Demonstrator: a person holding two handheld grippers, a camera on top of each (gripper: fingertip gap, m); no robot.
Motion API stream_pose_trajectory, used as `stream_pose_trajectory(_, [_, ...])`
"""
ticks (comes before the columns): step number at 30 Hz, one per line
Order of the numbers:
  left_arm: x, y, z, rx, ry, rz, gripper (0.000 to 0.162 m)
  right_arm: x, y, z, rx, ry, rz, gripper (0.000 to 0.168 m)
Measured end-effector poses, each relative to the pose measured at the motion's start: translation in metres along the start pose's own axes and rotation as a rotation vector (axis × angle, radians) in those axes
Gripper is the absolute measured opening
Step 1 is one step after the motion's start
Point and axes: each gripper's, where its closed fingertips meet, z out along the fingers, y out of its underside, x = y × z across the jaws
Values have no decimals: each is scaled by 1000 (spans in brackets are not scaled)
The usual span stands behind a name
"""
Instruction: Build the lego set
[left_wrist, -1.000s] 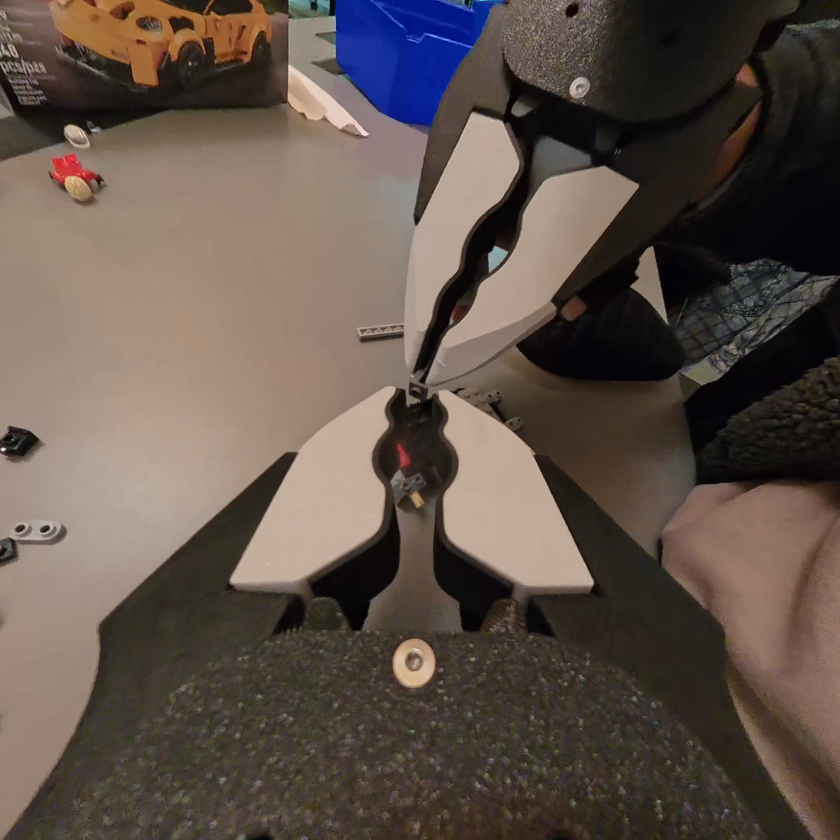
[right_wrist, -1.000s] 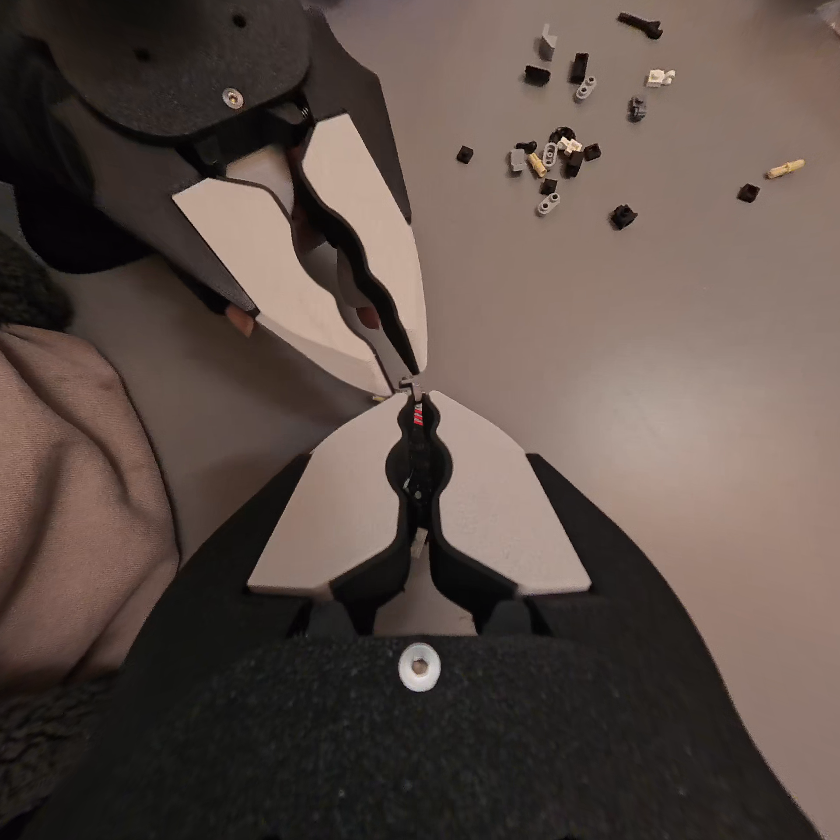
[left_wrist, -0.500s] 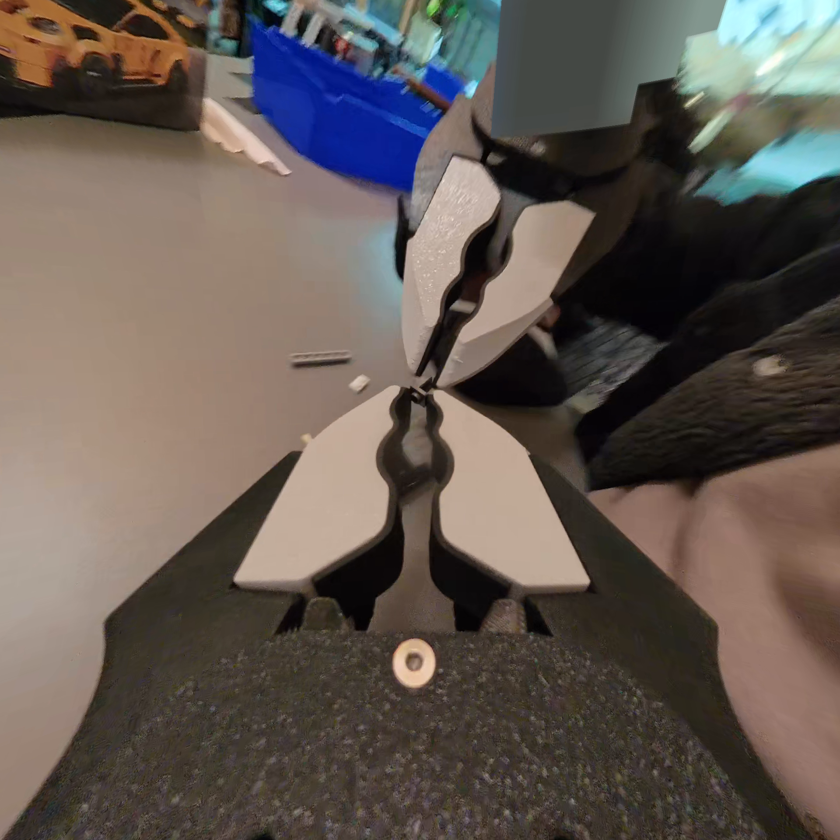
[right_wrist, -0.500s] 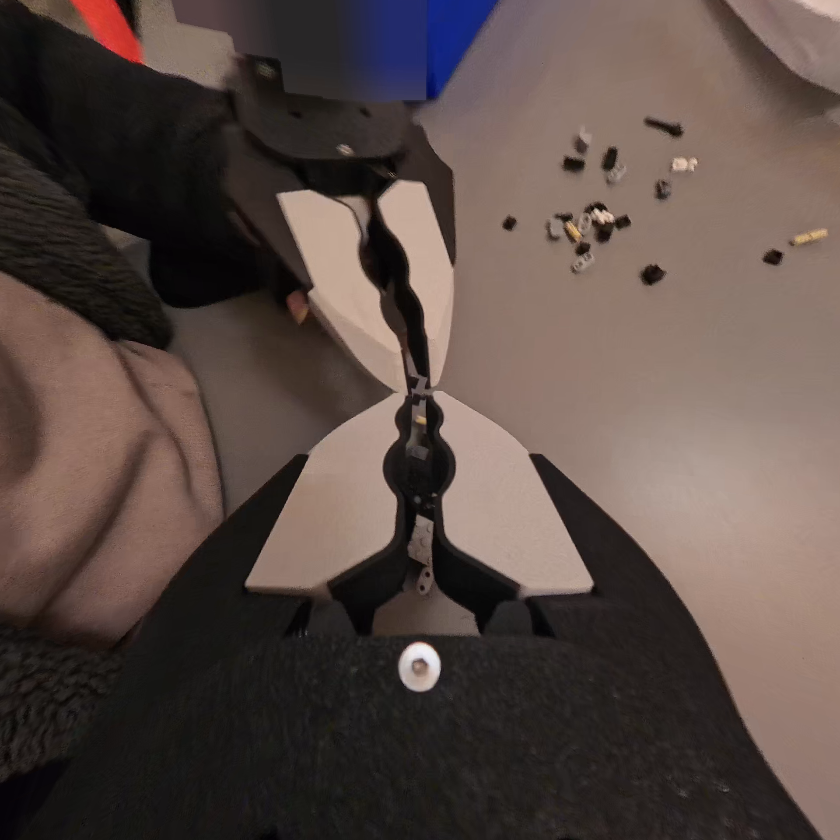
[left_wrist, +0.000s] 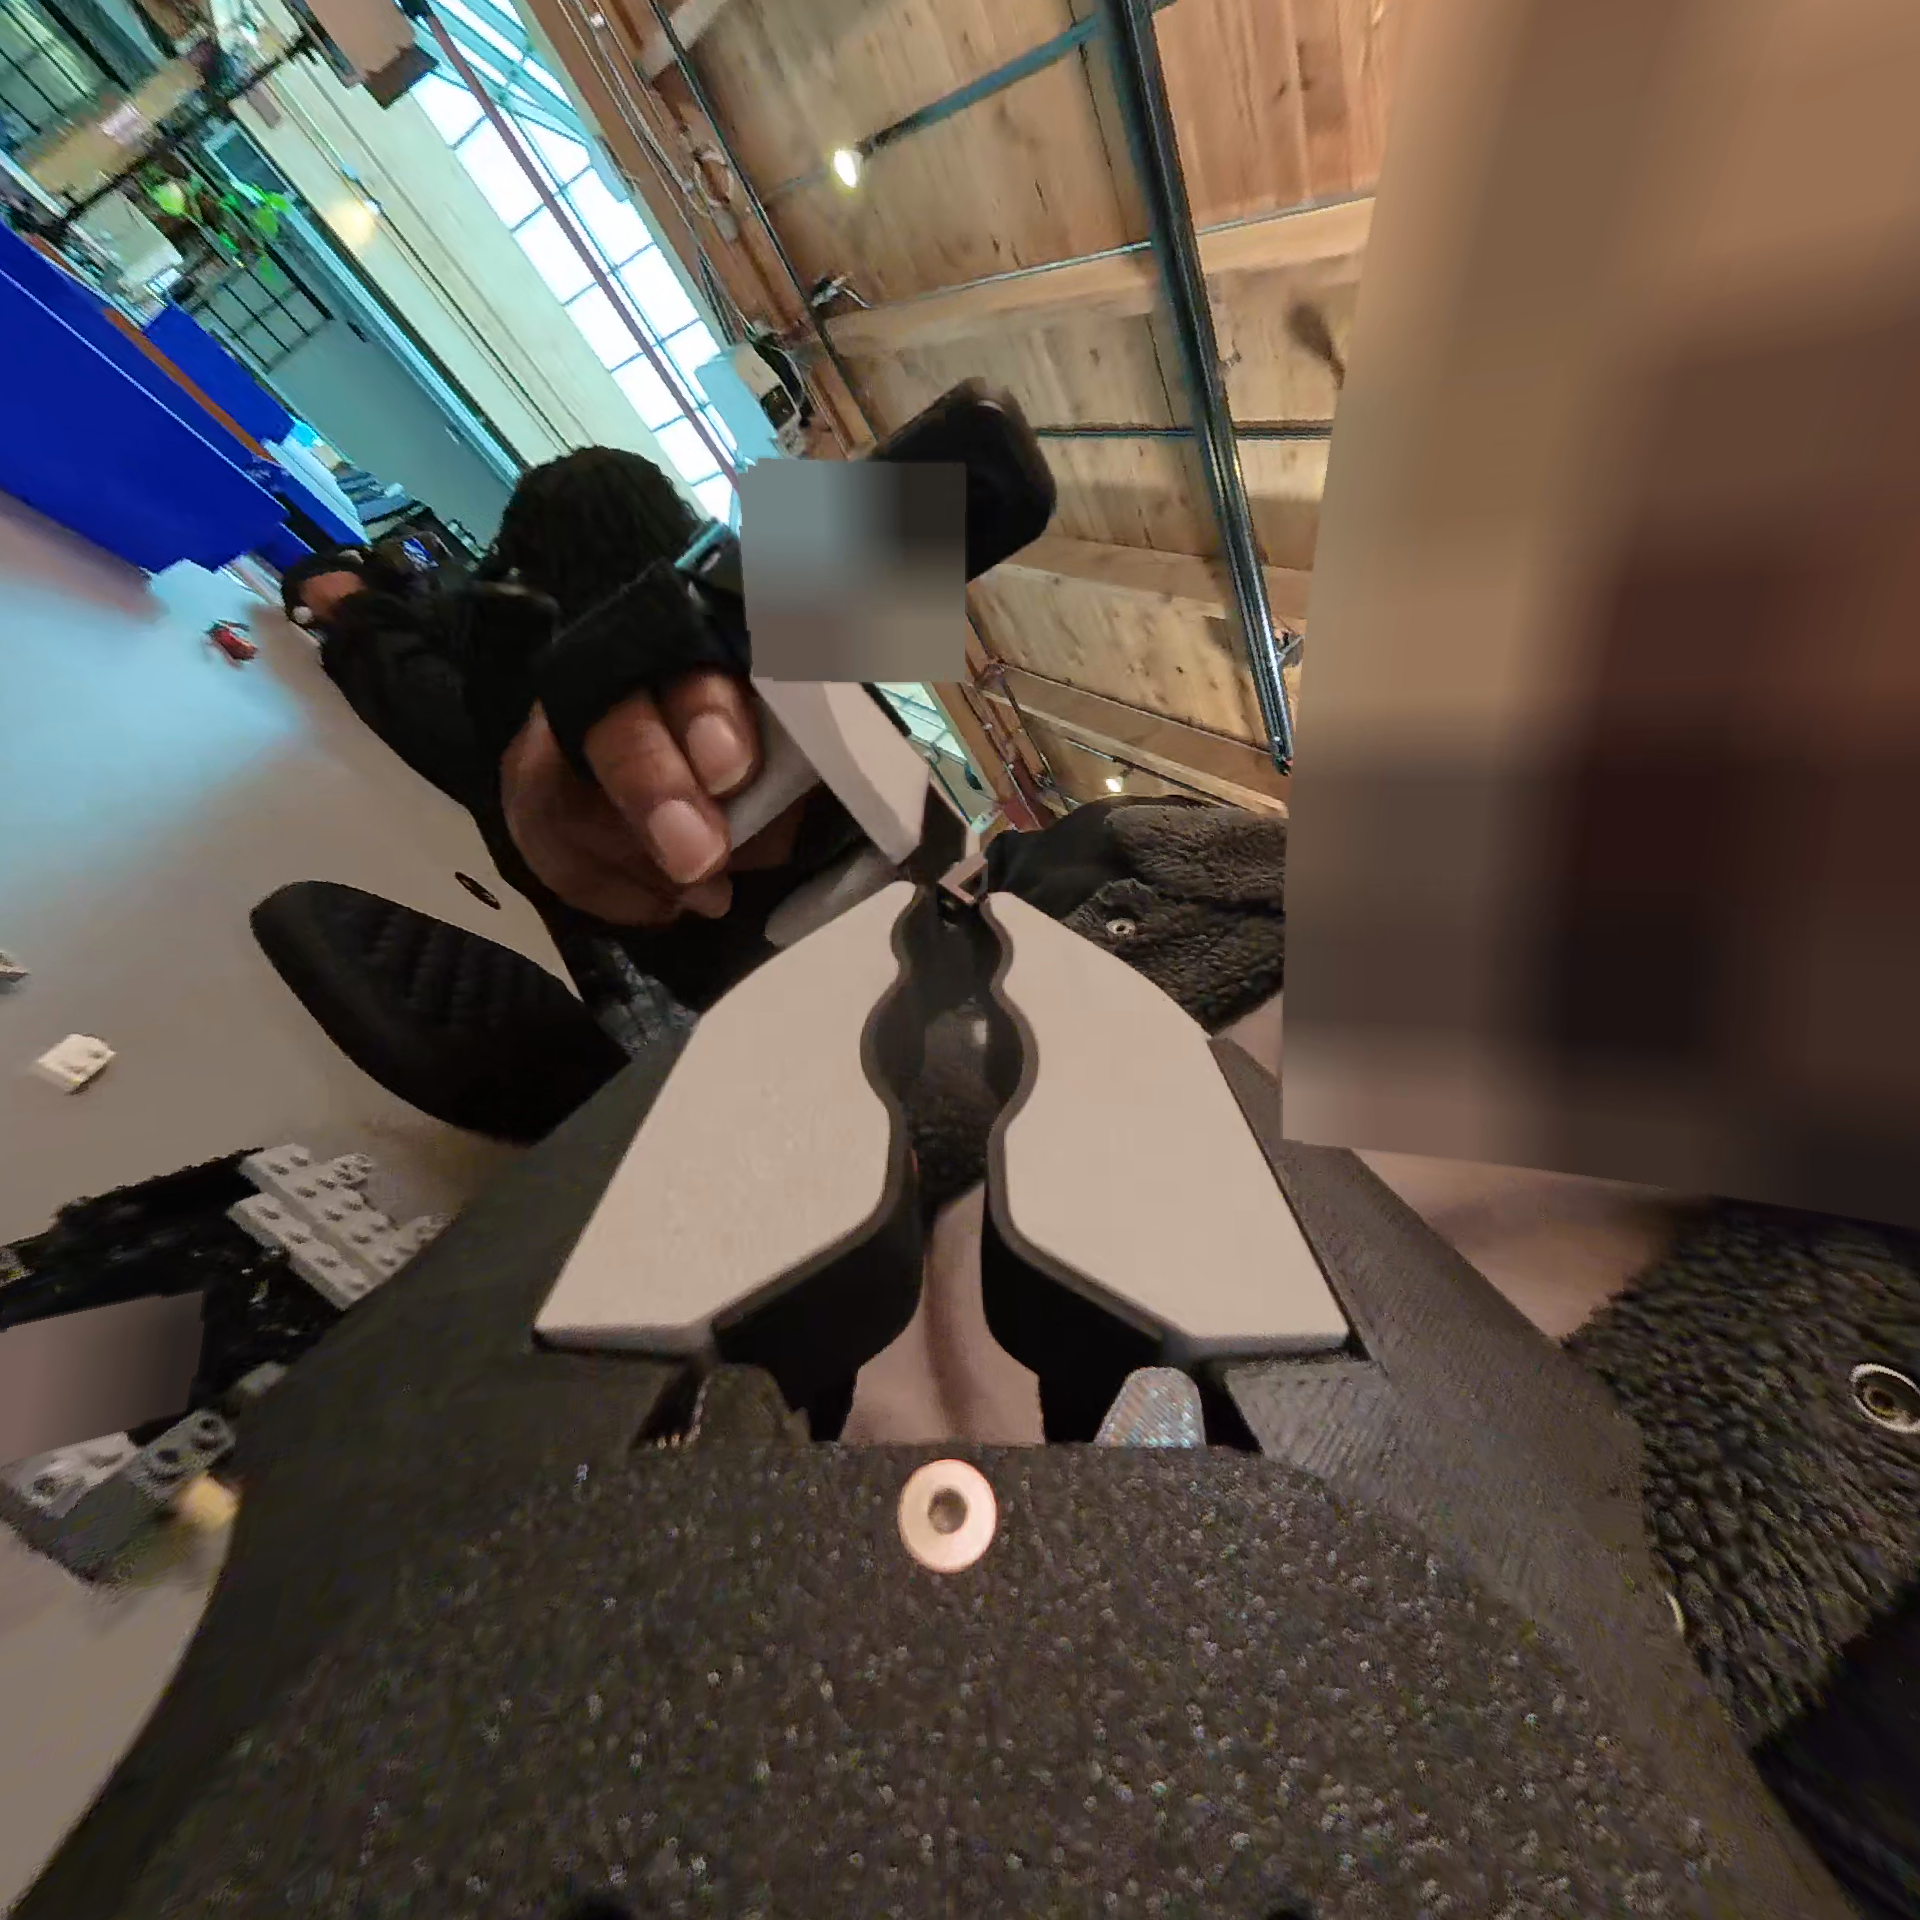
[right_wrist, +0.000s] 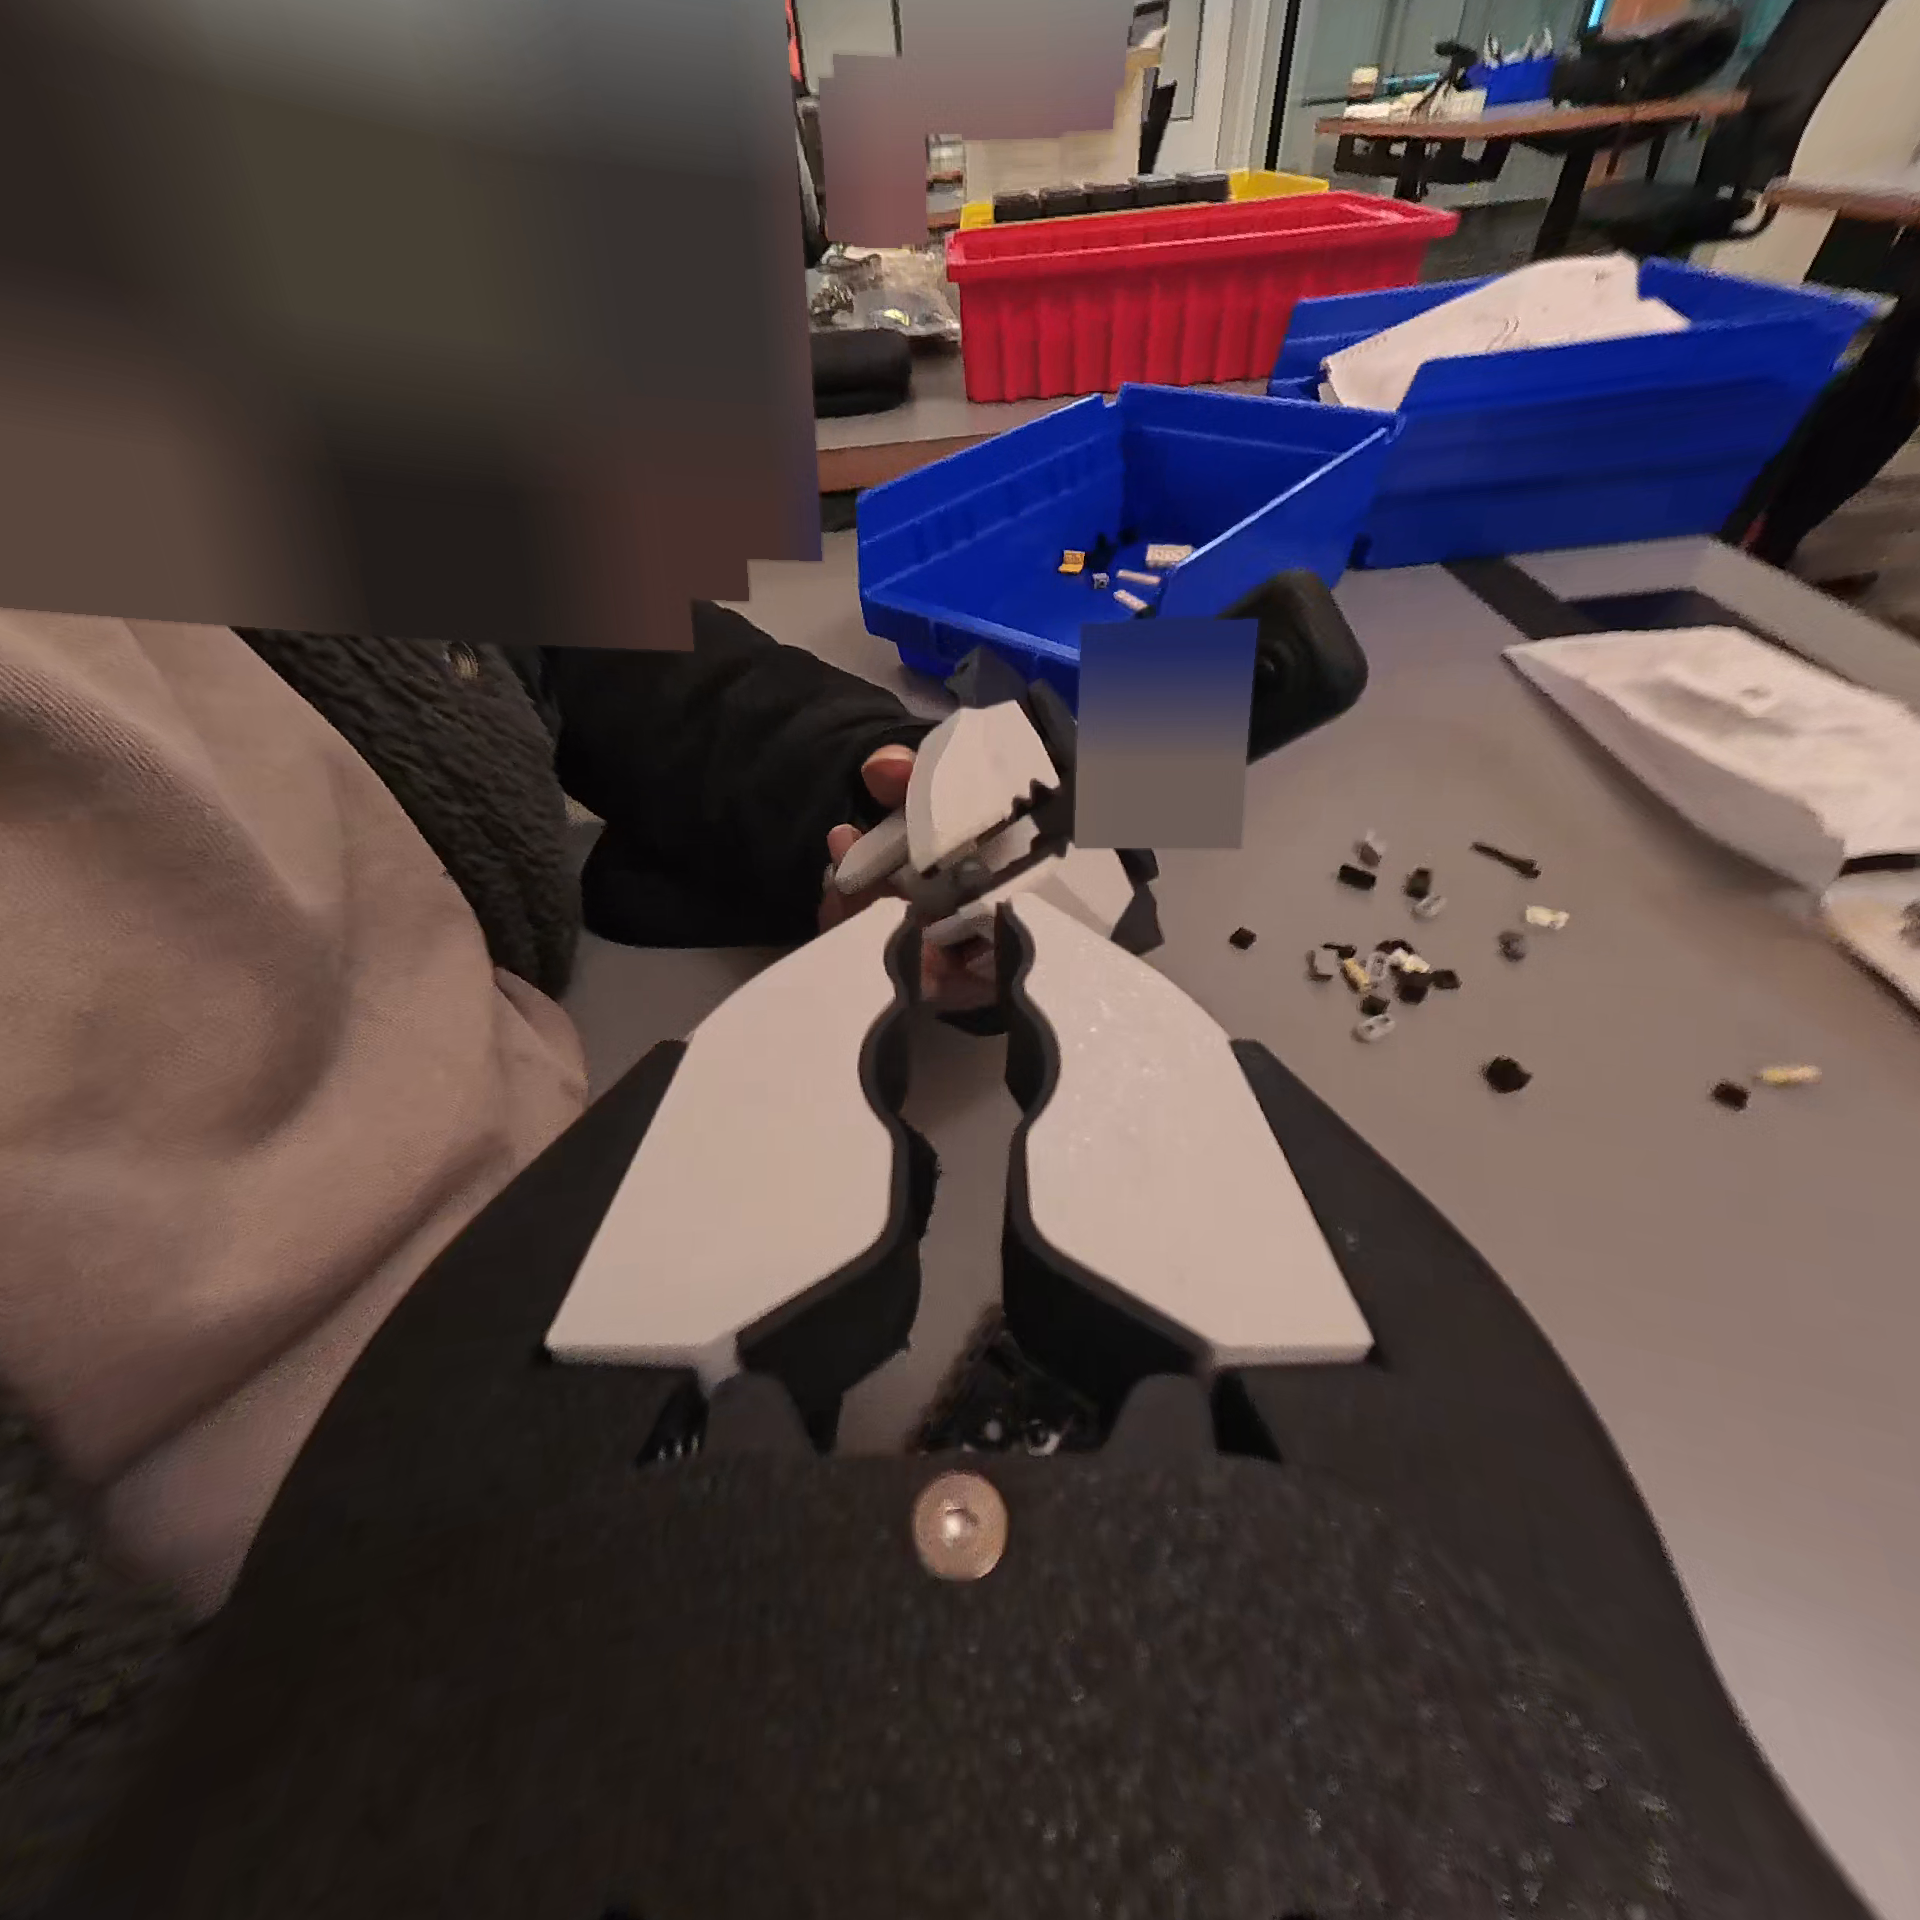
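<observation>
Few small pieces (right_wrist: 1127, 575) in blue bin (right_wrist: 966, 540).

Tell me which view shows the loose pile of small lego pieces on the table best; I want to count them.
The right wrist view: the scattered small lego pieces lie in plain sight on the grey table, though slightly blurred. The left wrist view points up toward the ceiling and shows none of that pile, only other grey plates at its left edge.

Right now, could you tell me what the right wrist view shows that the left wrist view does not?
Only the right wrist view shows the red bin, the blue bin and the scattered small pieces. Only the left wrist view shows the wooden ceiling and the grey studded plates. Both show the grey table and the two grippers meeting tip to tip: left gripper, right gripper.
</observation>
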Motion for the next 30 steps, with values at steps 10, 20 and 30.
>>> stream_pose_trajectory(10, [2, 10, 6, -42, 44, -61, 7, -12, -5, 5, -61, -19, -165, 7])
stream_pose_trajectory(20, [-22, 9, 1, -40, -118, -59, 4, 0, 12, 2, -243, 71, -229, 7])
stream_pose_trajectory(30, [-7, 13, 5, -72, -29, -48, 3, -9, 11, 1, -235, -19, -293, 15])
